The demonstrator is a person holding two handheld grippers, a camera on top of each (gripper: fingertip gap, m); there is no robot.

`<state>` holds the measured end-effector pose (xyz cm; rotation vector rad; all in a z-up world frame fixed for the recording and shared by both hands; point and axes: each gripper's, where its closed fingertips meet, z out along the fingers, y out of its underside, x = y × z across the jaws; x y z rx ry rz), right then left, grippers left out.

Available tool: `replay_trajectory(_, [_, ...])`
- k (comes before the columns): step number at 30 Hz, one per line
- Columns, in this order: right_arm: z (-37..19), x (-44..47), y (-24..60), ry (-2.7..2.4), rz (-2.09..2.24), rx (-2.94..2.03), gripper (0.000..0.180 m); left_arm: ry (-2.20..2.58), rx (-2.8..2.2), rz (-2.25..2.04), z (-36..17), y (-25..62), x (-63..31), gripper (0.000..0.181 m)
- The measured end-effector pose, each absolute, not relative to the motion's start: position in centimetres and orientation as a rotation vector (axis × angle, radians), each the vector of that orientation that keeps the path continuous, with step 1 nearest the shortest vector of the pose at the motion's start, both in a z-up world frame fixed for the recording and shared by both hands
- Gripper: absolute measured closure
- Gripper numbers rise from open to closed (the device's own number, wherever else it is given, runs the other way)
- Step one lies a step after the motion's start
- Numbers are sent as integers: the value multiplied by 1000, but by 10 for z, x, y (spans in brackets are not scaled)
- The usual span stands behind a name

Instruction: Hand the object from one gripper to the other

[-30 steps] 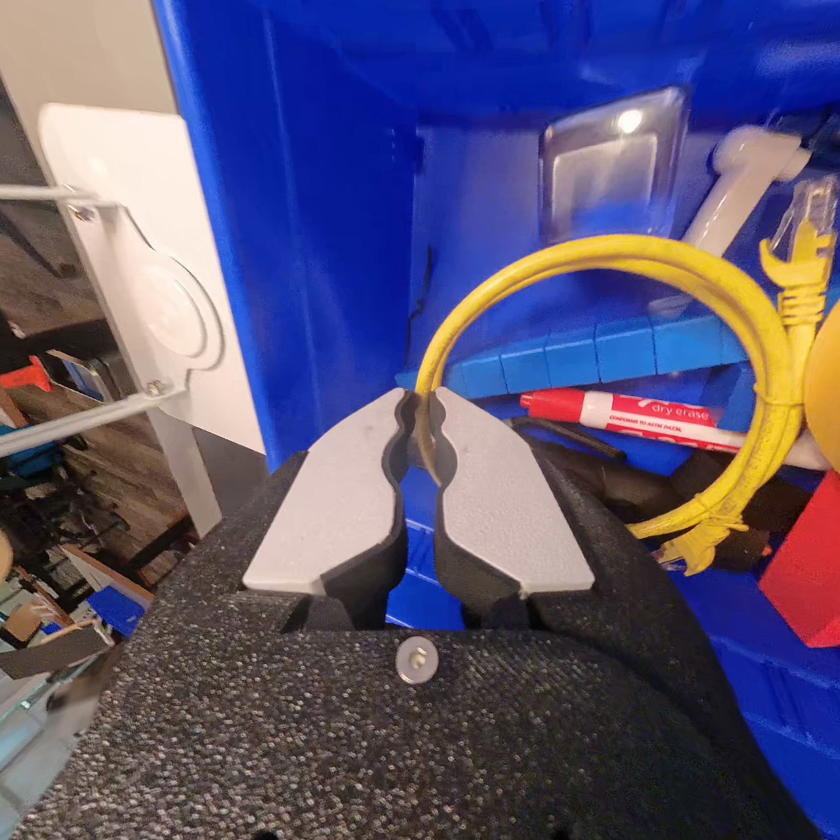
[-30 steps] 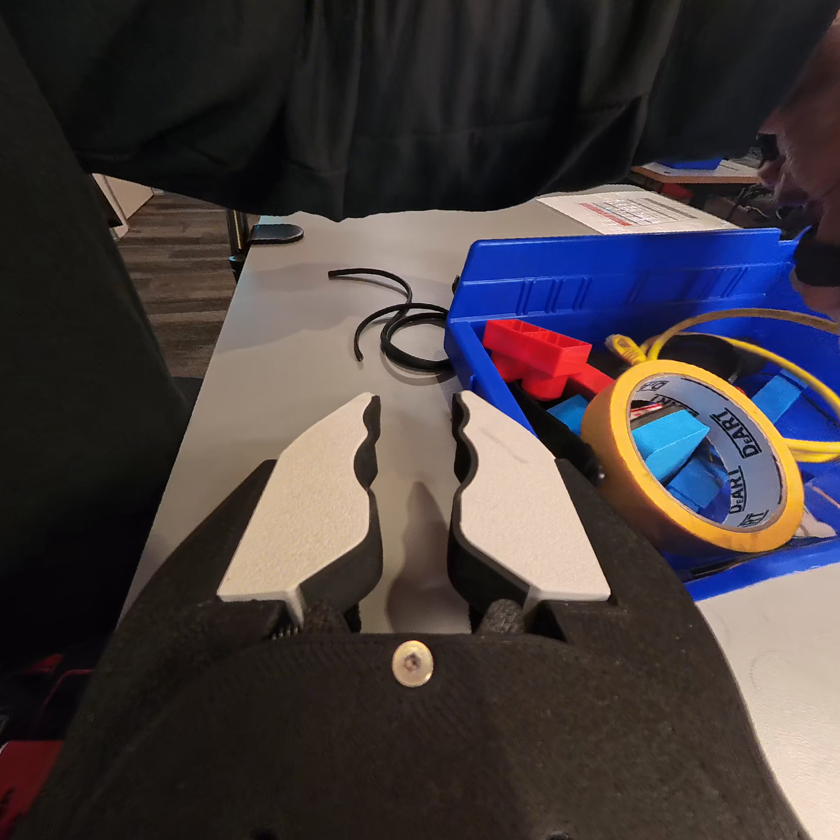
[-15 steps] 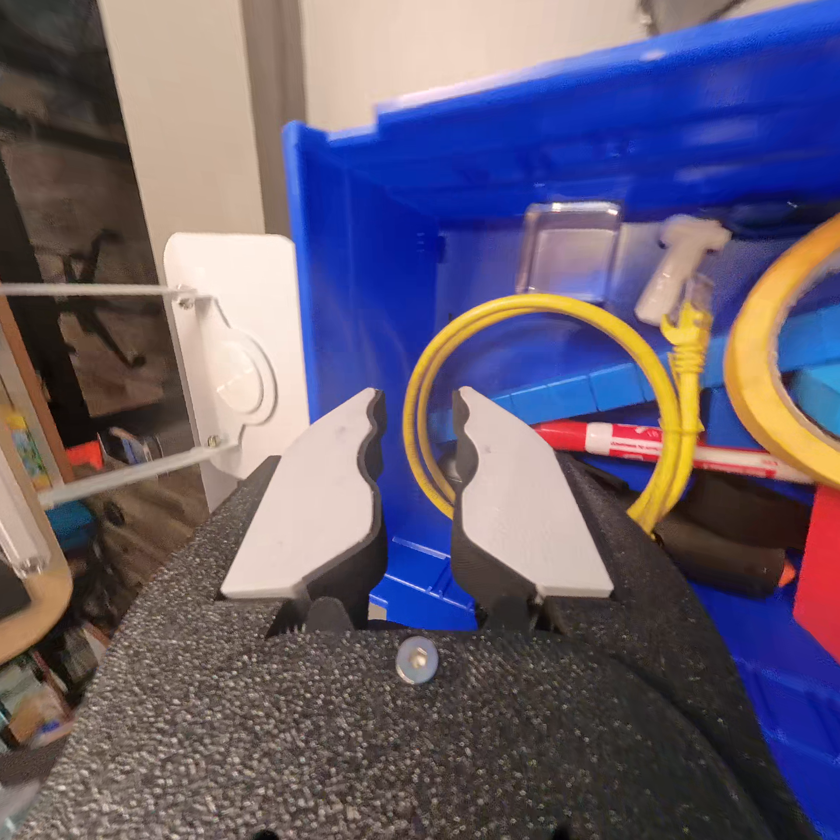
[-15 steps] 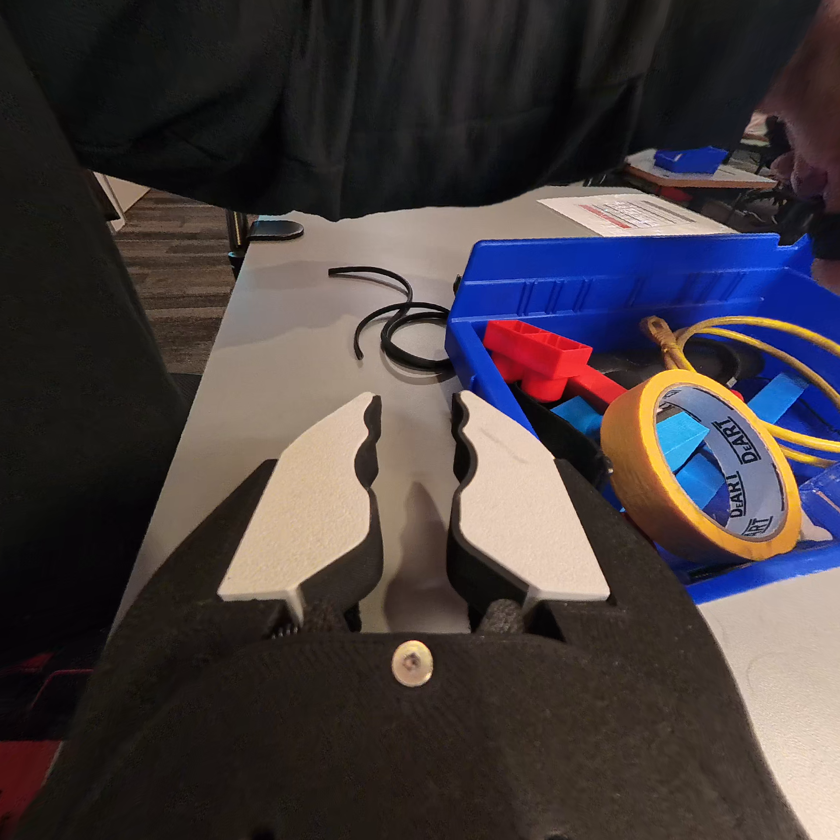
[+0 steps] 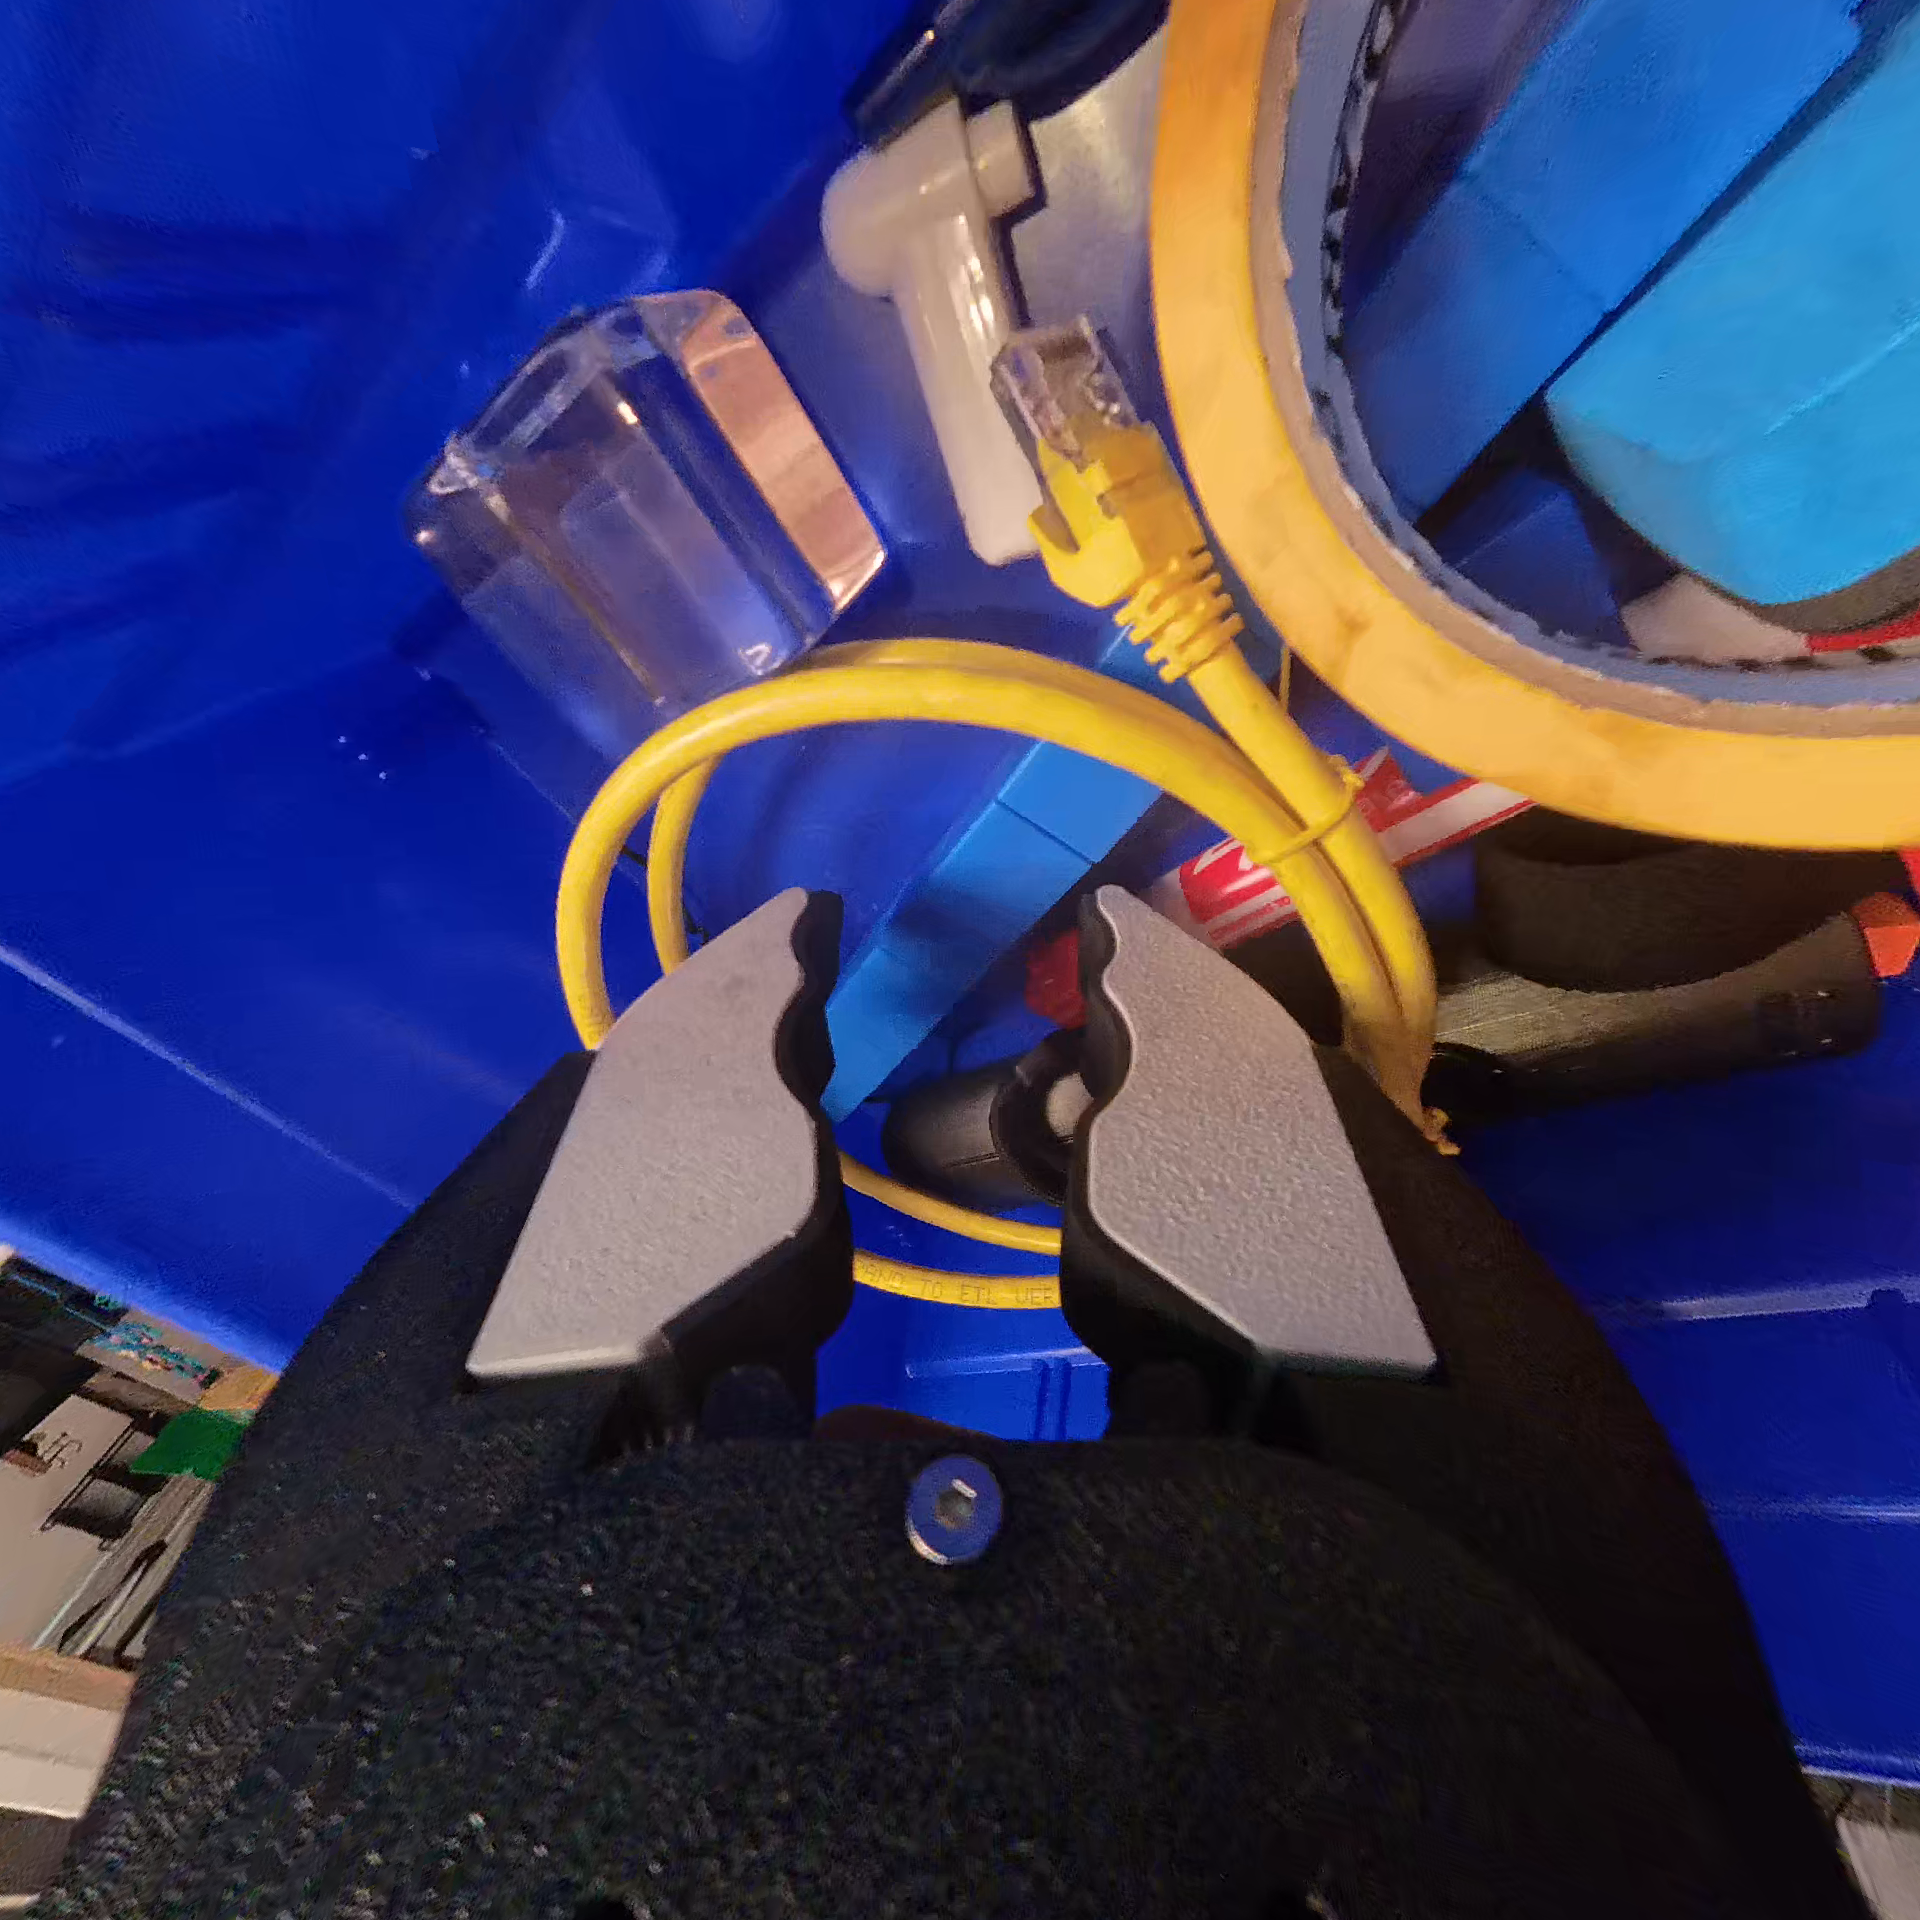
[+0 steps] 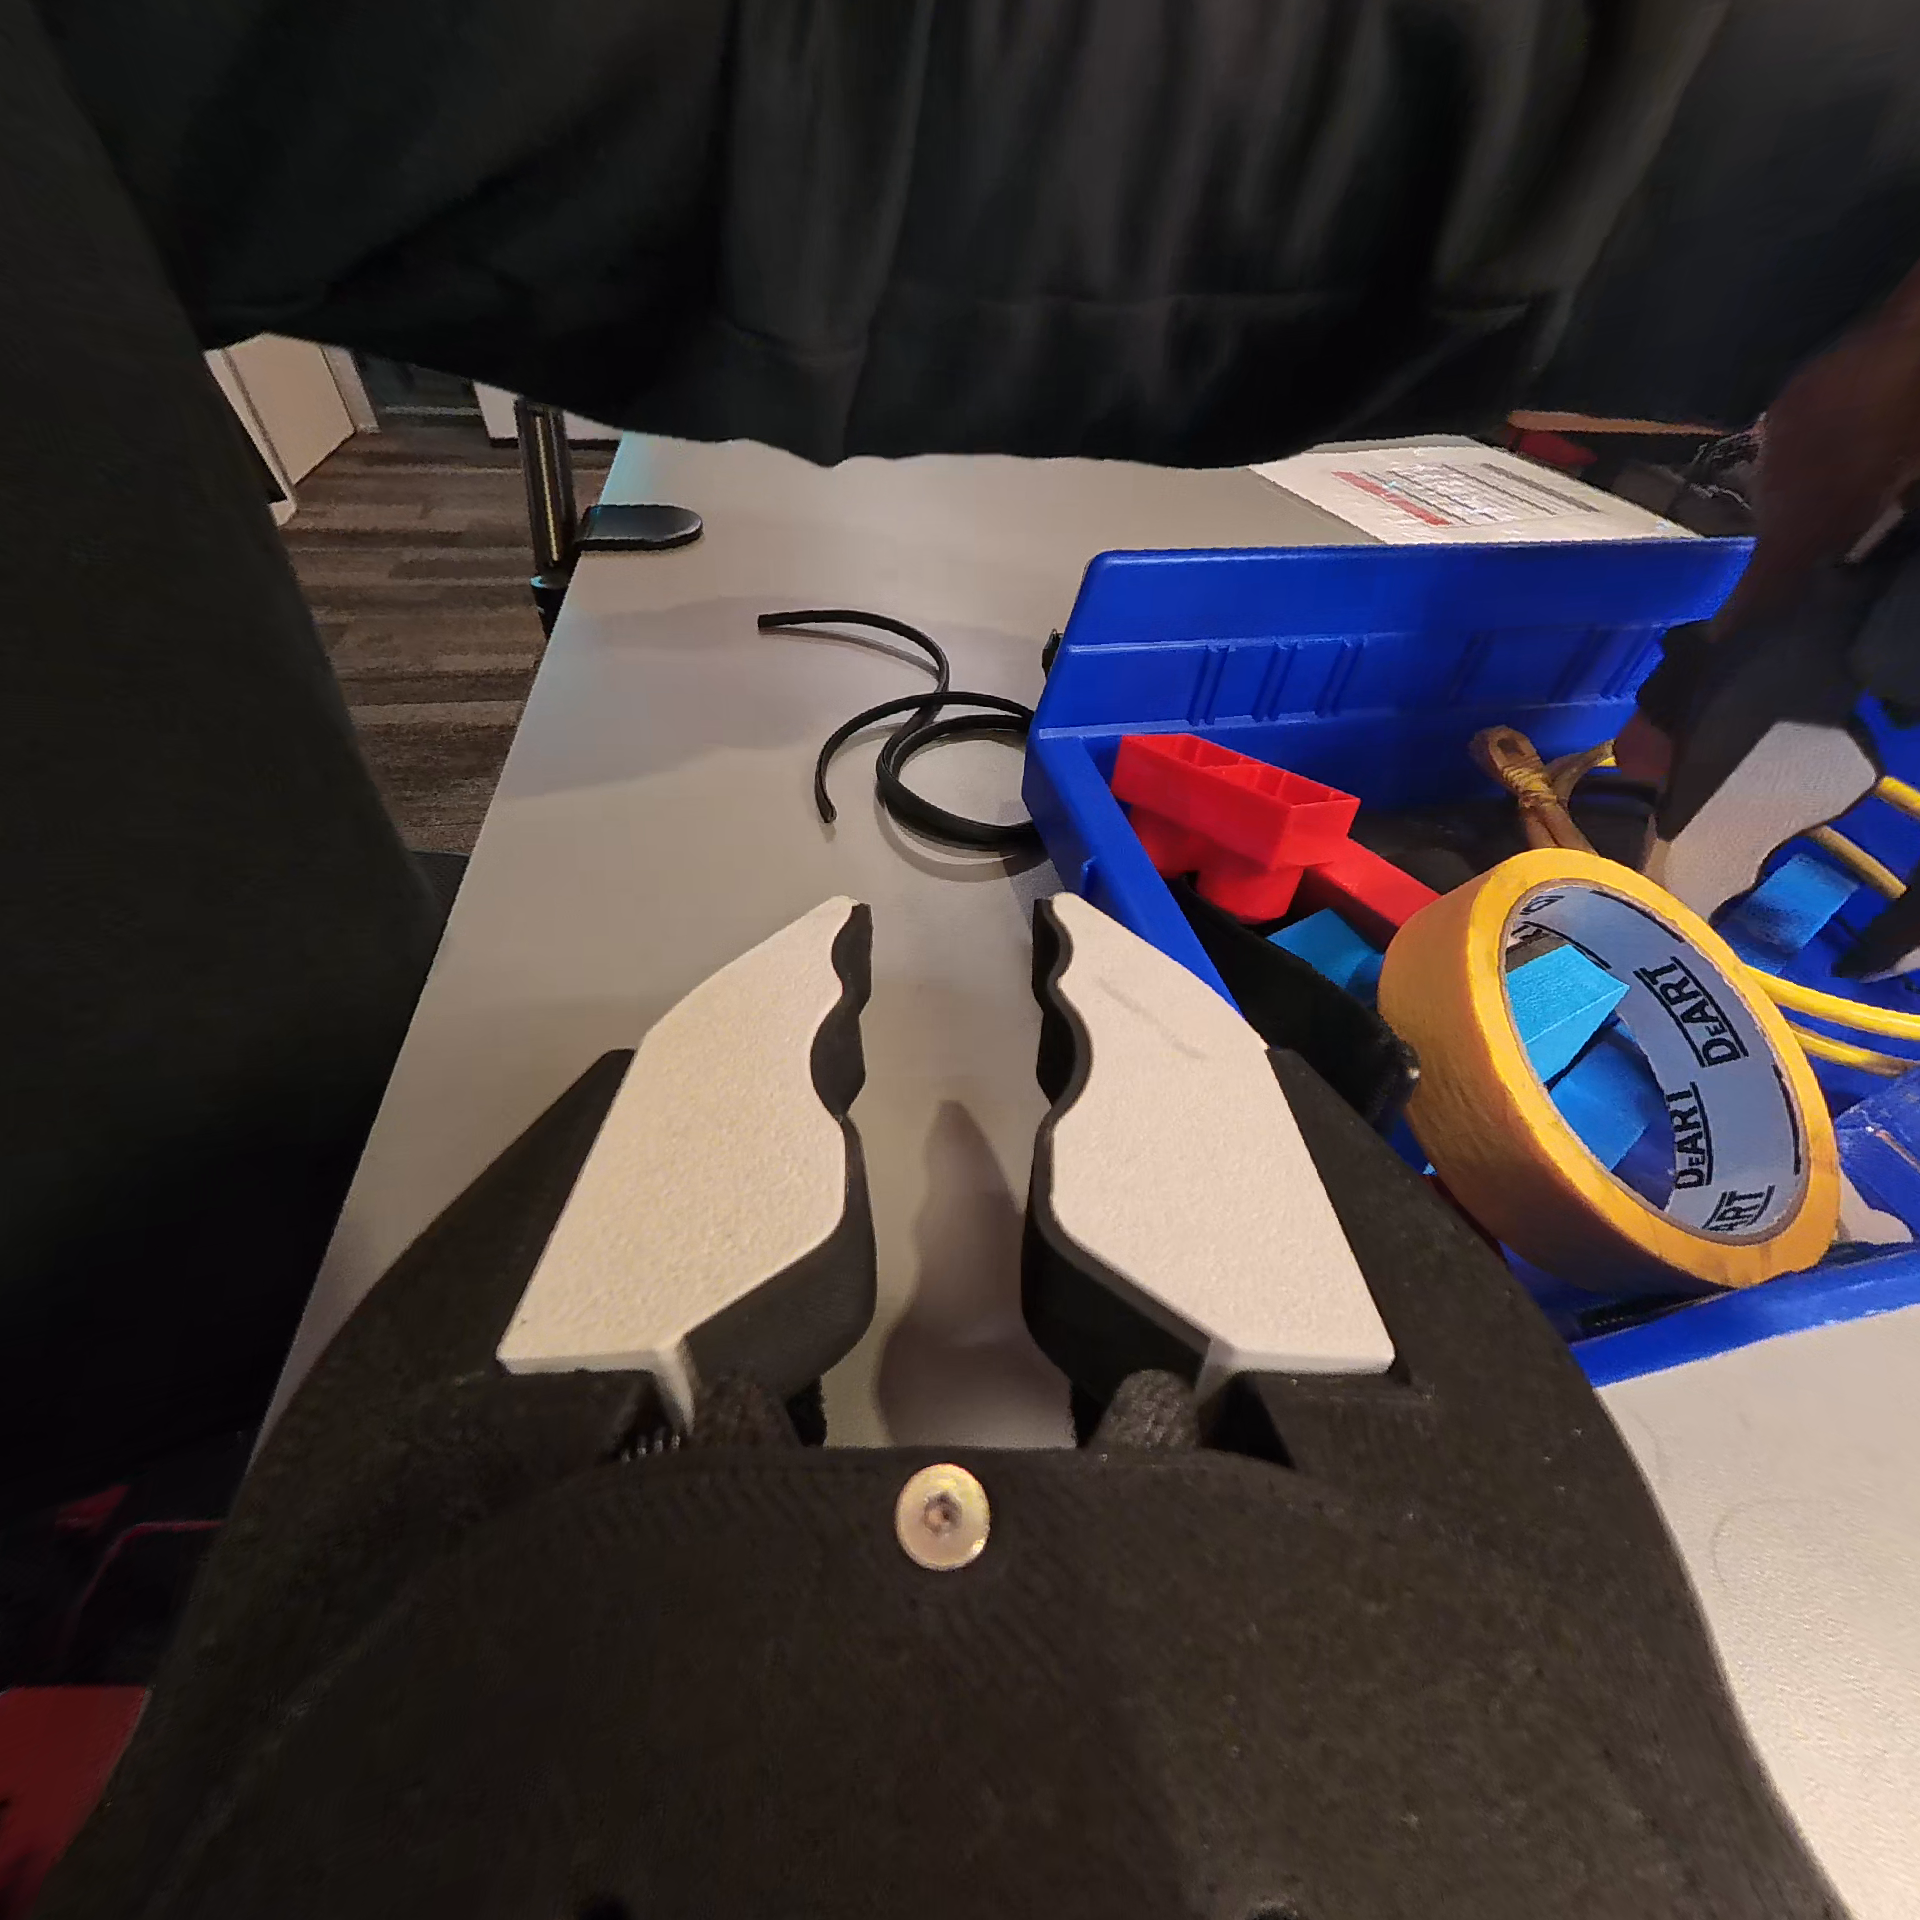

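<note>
A coiled yellow network cable (image 5: 935, 686) lies in the blue bin (image 5: 260, 520). My left gripper (image 5: 951, 914) is open low inside the bin, right over the coil. Parts of the loop run beside and beneath its fingers (image 5: 707, 1101), but the pads press on nothing. A light-blue block (image 5: 966, 935) shows behind the gap. My right gripper (image 6: 945, 914) is open and empty over the grey table (image 6: 675, 831), just left of the bin (image 6: 1351, 623). The cable (image 6: 1849, 1018) also shows at the bin's right side in the right wrist view.
The bin also holds a yellow tape roll (image 5: 1351, 665) (image 6: 1455, 1039), a clear block (image 5: 644, 488), a white plastic part (image 5: 935, 270), a red marker (image 5: 1247, 873), a red plastic part (image 6: 1236, 810) and blue foam pieces. A black cord (image 6: 914, 748) lies on the table. A person's dark clothing fills the back. My right fingertips sit around 25 cm from my left ones.
My left gripper was shut on the yellow cable a second ago. It has opened, let the cable go, and moved lower into the bin. My right gripper has not moved.
</note>
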<state>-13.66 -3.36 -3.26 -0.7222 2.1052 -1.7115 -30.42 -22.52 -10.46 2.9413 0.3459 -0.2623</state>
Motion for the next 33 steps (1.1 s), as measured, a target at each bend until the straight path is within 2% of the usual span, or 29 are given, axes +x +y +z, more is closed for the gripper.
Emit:
replay_trajectory(4, [-33, -137, -34, 2105, -1709, -723, 151, 276, 2896, -137, -116, -227, -299, 147])
replay_trajectory(12, [-32, -136, -33, 2106, -1721, -731, 151, 245, 2782, -240, -96, -235, -298, 153])
replay_trajectory(21, [-29, -134, -32, 2105, -1764, -770, 151, 406, 2575, -712, -29, -243, -294, 156])
replay_trajectory(29, [-20, -128, -27, 2067, -1826, -822, 151, 673, 2335, -1416, 21, -239, -287, 157])
replay_trajectory(33, [-4, -129, -23, 2019, -1864, -793, 152, 863, 2313, -1664, 29, -229, -279, 157])
